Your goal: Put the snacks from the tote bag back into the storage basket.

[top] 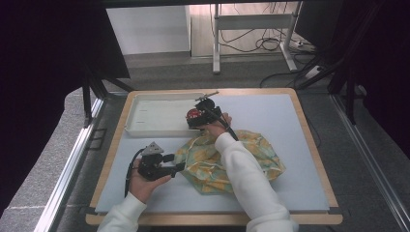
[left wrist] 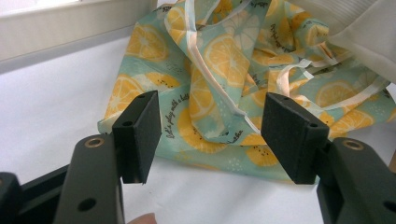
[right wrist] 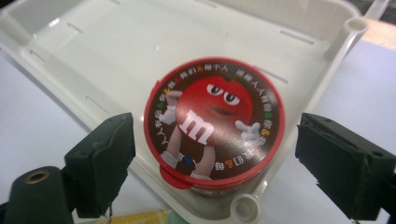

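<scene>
**Tub in tray, bag next**

The left gripper (top: 180,166) hovers spread at the bag's (left wrist: 219,79) edge on the bench (top: 270,113), pinching nothing. The tub (right wrist: 214,122) stands in the tray (right wrist: 140,42); the right gripper (right wrist: 215,161) is spread around it, clear of its sides. Placing looks done; the bag remains.

The white tray (top: 159,115) lies bare left of the tub (right wrist: 214,125); cloth (top: 251,157) crowds the middle

Tub (right wrist: 215,123) in tray's (top: 145,121) near right corner; bag (top: 251,159) on table (top: 300,145), right of and nearer than tray
</scene>
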Available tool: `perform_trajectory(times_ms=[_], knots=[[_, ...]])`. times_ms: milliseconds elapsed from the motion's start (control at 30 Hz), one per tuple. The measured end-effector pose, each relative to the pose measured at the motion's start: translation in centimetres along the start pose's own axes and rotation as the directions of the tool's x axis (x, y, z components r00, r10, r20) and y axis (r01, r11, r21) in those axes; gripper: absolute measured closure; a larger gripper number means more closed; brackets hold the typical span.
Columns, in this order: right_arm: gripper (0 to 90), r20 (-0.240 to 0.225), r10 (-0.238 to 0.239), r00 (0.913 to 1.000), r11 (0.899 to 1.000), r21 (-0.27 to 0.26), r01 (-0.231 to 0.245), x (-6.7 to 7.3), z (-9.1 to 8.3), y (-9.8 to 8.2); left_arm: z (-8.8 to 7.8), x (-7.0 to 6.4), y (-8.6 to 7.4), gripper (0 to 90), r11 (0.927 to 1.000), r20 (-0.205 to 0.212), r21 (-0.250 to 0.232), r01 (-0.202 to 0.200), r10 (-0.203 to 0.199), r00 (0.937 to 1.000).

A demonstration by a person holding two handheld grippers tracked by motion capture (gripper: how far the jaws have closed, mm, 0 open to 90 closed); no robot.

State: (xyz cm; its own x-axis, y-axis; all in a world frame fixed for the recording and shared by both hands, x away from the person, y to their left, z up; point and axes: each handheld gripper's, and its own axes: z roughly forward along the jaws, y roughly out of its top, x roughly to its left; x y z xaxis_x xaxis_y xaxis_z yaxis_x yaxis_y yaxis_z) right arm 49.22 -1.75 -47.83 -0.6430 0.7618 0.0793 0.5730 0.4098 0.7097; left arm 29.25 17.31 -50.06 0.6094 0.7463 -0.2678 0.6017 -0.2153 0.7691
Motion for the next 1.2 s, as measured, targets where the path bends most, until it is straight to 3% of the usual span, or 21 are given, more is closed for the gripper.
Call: perform_trajectory(times_ms=[267,467,633,767,933,1067,1200], knots=[[11.1,-0.039,-0.005,0.9992,0.994,-0.11,0.001,0.8,-3.4,0.9,-0.1,0.2,0.0,38.2,1.0,-0.004,0.0,0.001,-0.001,1.0],[11.2,-0.07,-0.027,0.9972,0.993,-0.12,0.019,1.4,-5.8,0.6,-0.2,0.3,0.1,38.0,1.0,-0.006,-0.006,-0.002,0.002,1.0],[11.3,-0.108,-0.018,0.994,0.986,-0.165,0.0,1.4,-8.6,0.5,-0.3,0.4,0.1,37.8,1.0,-0.013,-0.005,-0.003,0.003,0.9999],[11.9,-0.112,-0.035,0.993,0.982,-0.19,0.013,1.3,-10.8,0.0,-0.3,0.4,0.2,37.8,0.9999,-0.014,-0.012,0.001,-0.001,0.9999],[13.3,-0.107,-0.068,0.992,0.979,-0.2,0.046,0.8,-14.0,-1.8,0.0,0.6,0.3,37.8,1.0,-0.016,-0.003,-0.002,0.002,0.9999],[14.3,-0.127,-0.078,0.9889,0.974,-0.22,0.049,-0.1,-16.4,-4.3,0.1,0.7,0.3,37.8,0.9999,-0.009,-0.008,0.01,-0.01,0.9999],[14.6,-0.109,-0.084,0.9904,0.97,-0.236,0.057,-1.2,-18.4,-7.0,0.1,0.9,0.4,37.9,0.9998,-0.01,-0.011,0.019,-0.019,0.9998]])
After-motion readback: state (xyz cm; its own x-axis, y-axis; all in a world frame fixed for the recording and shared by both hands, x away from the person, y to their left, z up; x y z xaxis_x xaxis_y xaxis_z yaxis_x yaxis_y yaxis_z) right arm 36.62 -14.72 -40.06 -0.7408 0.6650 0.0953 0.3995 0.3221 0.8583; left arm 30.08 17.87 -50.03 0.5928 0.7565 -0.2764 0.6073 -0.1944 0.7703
